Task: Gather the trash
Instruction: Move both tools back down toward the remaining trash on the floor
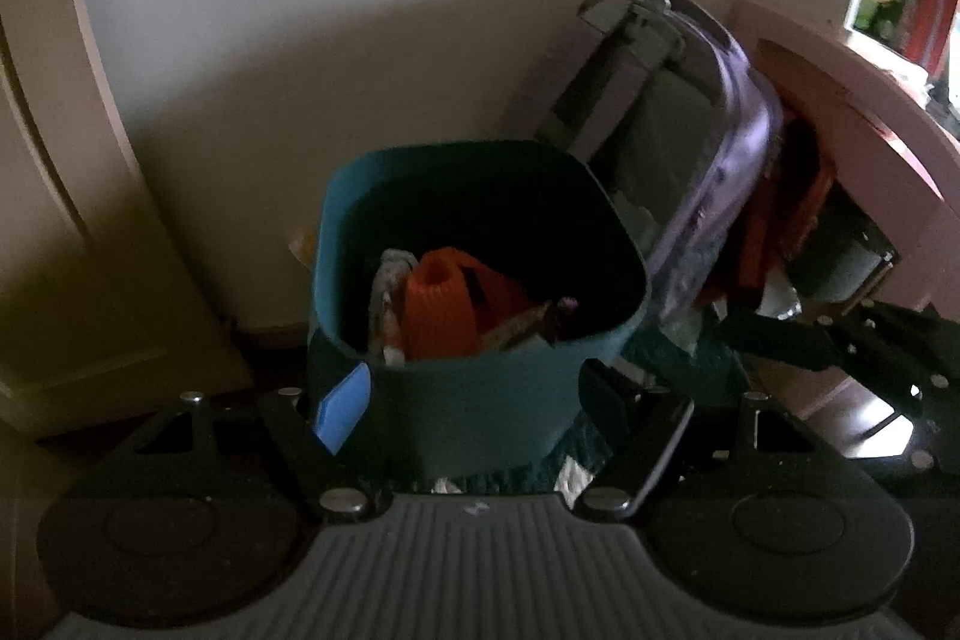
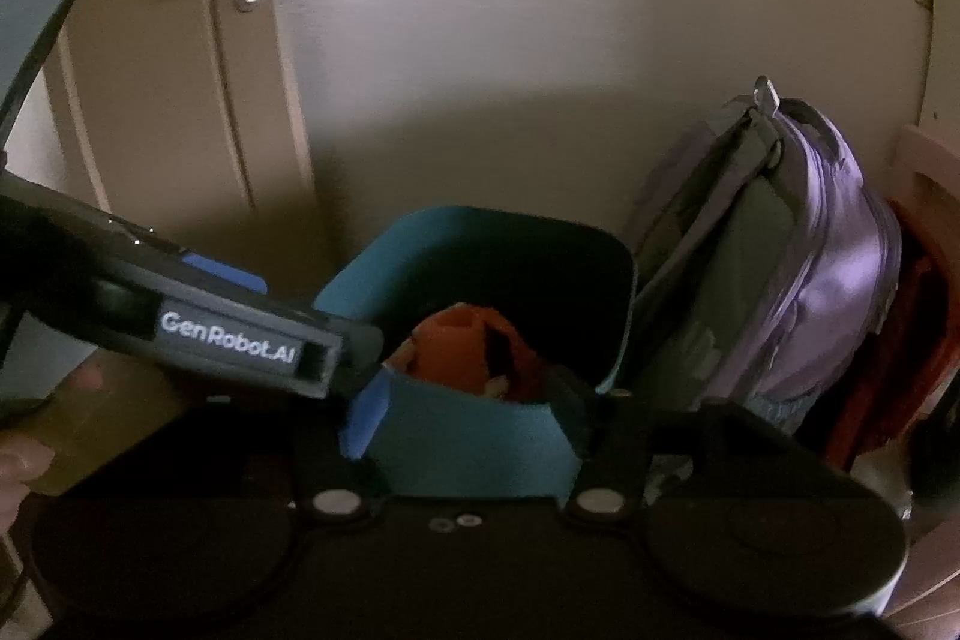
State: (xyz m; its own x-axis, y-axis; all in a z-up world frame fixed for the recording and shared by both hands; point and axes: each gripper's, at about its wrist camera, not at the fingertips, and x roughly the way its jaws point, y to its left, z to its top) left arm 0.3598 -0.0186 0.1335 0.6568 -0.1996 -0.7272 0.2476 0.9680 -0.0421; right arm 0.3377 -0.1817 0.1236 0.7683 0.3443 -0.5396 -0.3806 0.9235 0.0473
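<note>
A teal trash bin (image 1: 480, 400) stands on the floor by the wall, holding an orange ribbed item (image 1: 441, 304), paper and wrappers. It also shows in the right wrist view (image 2: 474, 448). My left gripper (image 1: 474, 400) is open, its fingers on either side of the bin's near wall, one blue pad (image 1: 342, 415) showing. My right gripper (image 2: 468, 424) is open and empty, also straddling the bin's near wall. The left gripper's body (image 2: 228, 340) crosses the right wrist view from the left, and the right gripper shows at the right in the left wrist view (image 1: 840, 340).
A purple and grey backpack (image 1: 690, 148) leans against the wall right of the bin, also in the right wrist view (image 2: 780, 268). Pink furniture (image 1: 840, 100) with red items stands further right. A closed door (image 2: 180, 70) is at the left.
</note>
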